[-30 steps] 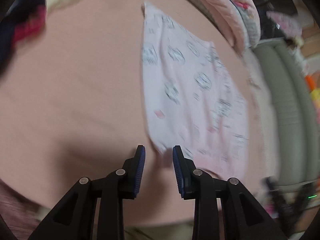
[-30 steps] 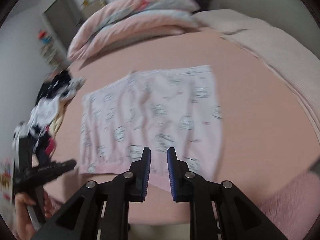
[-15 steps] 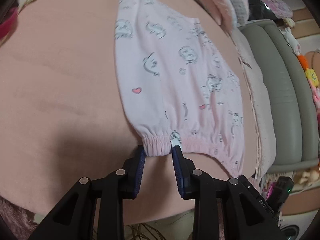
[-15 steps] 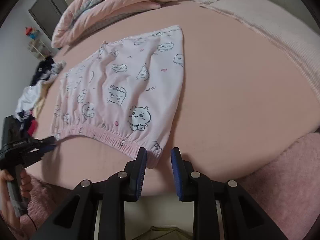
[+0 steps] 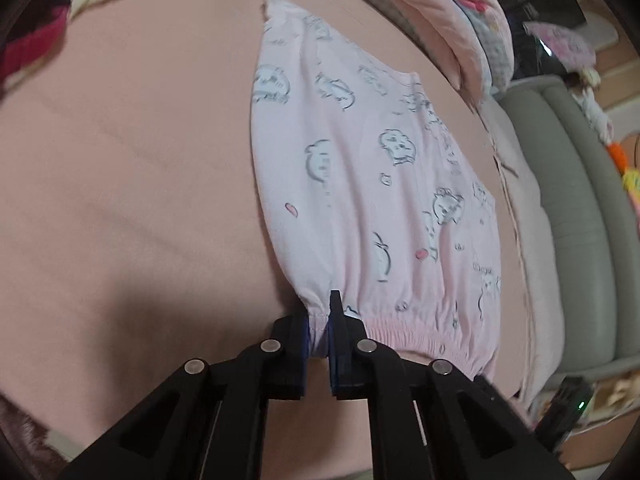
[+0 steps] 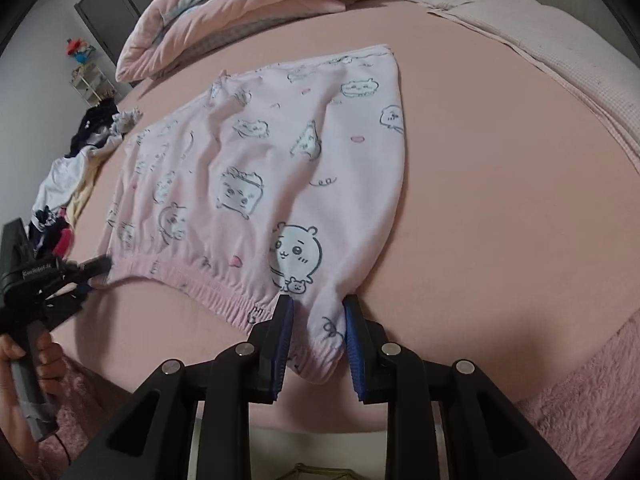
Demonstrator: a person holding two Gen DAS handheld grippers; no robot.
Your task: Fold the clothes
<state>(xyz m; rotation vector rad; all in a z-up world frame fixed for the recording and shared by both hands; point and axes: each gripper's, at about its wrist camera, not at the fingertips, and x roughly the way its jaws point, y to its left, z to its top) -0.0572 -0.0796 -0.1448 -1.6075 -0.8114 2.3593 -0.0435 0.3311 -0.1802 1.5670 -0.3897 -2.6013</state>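
Your pink printed shorts (image 6: 256,168) lie spread flat across the middle of the pink bed sheet (image 6: 500,168), not yet folded at all. Your left gripper (image 5: 319,334) has just closed and is clenched on the waistband's corner at the lower centre of its view, while your right gripper (image 6: 316,336) straddles the other corner with fabric between its fingers, not visibly pinching. The clothes pile (image 6: 68,184) at left and the duvet (image 6: 224,12) at top leave the sheet free for folding.

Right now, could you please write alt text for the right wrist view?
Pink shorts with cartoon animals lie flat on a pink bed. The right gripper straddles one waistband corner; the left gripper pinches the other.
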